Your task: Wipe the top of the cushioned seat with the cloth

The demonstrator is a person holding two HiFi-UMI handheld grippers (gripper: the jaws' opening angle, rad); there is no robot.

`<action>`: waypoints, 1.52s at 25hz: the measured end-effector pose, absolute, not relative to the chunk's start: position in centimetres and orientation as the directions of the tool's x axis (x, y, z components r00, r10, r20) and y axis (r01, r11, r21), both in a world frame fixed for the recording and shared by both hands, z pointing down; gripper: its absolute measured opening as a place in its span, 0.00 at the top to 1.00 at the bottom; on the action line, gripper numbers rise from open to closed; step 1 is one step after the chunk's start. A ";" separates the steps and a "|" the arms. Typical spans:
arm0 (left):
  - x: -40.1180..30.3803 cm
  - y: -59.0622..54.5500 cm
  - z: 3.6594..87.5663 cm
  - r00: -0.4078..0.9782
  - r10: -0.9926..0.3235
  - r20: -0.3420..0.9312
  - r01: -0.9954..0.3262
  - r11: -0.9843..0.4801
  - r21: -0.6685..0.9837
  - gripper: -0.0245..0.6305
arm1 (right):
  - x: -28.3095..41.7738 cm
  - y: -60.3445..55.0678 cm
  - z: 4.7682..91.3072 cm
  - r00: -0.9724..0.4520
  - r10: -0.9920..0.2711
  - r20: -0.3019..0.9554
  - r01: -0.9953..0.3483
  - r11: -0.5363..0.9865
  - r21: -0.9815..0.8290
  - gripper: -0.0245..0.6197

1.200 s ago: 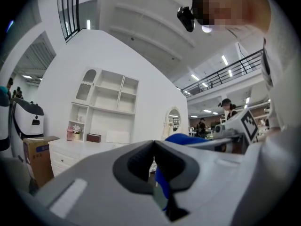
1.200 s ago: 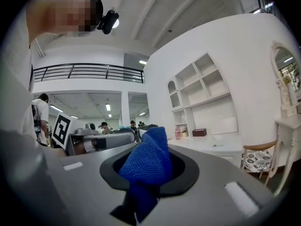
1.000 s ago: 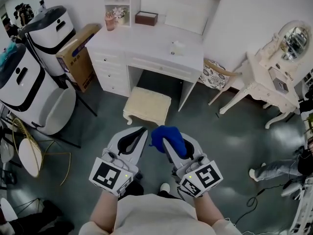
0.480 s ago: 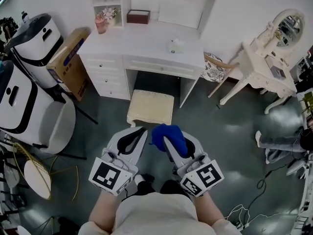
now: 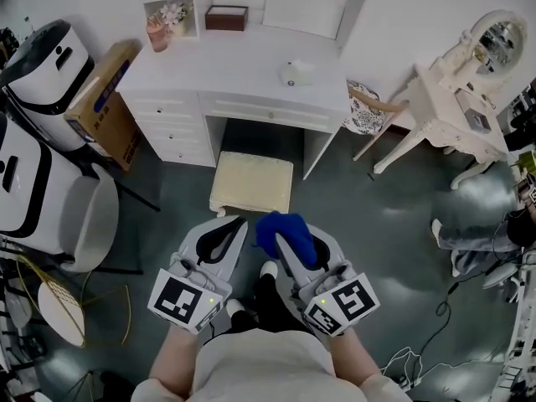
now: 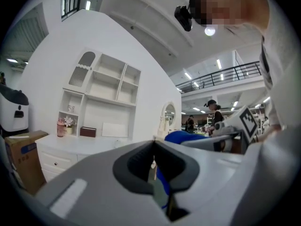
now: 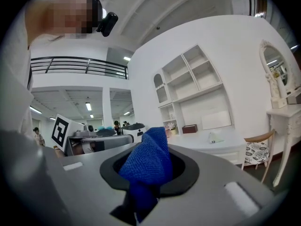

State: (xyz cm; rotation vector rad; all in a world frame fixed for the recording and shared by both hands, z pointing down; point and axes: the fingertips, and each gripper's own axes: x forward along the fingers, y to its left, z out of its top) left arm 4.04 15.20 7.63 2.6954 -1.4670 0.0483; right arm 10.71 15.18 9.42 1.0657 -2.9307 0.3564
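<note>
Where I stand: short of the seat (image 5: 251, 182), both grippers held side by side near my body, pointing toward the far side.
Right gripper (image 5: 281, 241): pinching the cloth (image 5: 270, 227), jaws closed on it.
Cloth: blue, bunched into a lump that sticks up out of the jaw tips; in the right gripper view it fills the notch between the jaws and hangs a little below them.
Left gripper (image 5: 239, 221): pressed together with nothing in it; its own view shows only a thin slit between the jaws, with blue showing through from the cloth beside it.
Grippers to each other: left tips just beside the cloth; whether they touch it I cannot tell.
Seat: pale yellow cushion on a cream base, on the floor just beyond the grippers and apart from them; its far edge sits at the opening under the desk (image 5: 251, 78).
Cloth to seat: apart, the cloth is up in the air nearer me than the cushion.
Desk: white, with drawers on its left side and shelves at the back.
Desk top: a brown box (image 5: 226, 17) and a pink pot (image 5: 157, 33) with flowers at the far left, a small white thing (image 5: 293, 72) near the middle.
Left of desk: a cardboard box (image 5: 102, 103) leaning there, white machines (image 5: 42, 57) farther left.
Right of desk: a chair (image 5: 363, 114) with a patterned pad, then a white dressing table (image 5: 448, 99) with an oval mirror (image 5: 501, 37).
Far right: another person's leg (image 5: 469, 234) on the floor.
</note>
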 end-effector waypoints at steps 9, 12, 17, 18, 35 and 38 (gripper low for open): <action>5.6 6.8 6.6 0.484 -0.873 0.059 -0.875 -0.484 0.018 0.96 | 11.0 6.2 8.6 -0.830 -0.555 0.053 -0.553 0.807 -0.207 0.81; 5.8 4.8 6.6 0.469 -0.881 0.059 -0.883 -0.469 0.020 0.96 | 11.1 3.9 8.5 -0.842 -0.538 0.050 -0.535 0.818 -0.209 0.81; 5.8 2.9 7.1 0.445 -0.892 0.080 -0.895 -0.445 0.018 0.96 | 11.4 2.0 8.8 -0.852 -0.521 0.048 -0.518 0.826 -0.223 0.81; 6.0 2.7 7.0 0.444 -0.892 0.081 -0.896 -0.444 0.019 0.96 | 11.7 1.8 8.8 -0.852 -0.521 0.046 -0.517 0.826 -0.226 0.81; 9.3 -1.3 6.4 0.549 -0.832 0.083 -0.834 -0.552 -0.014 0.96 | 15.4 -1.3 8.8 -0.775 -0.632 0.018 -0.617 0.751 -0.234 0.81; 8.9 -2.2 6.6 0.577 -0.813 0.076 -0.815 -0.579 -0.004 0.96 | 15.0 -1.9 9.1 -0.754 -0.656 0.024 -0.642 0.731 -0.232 0.81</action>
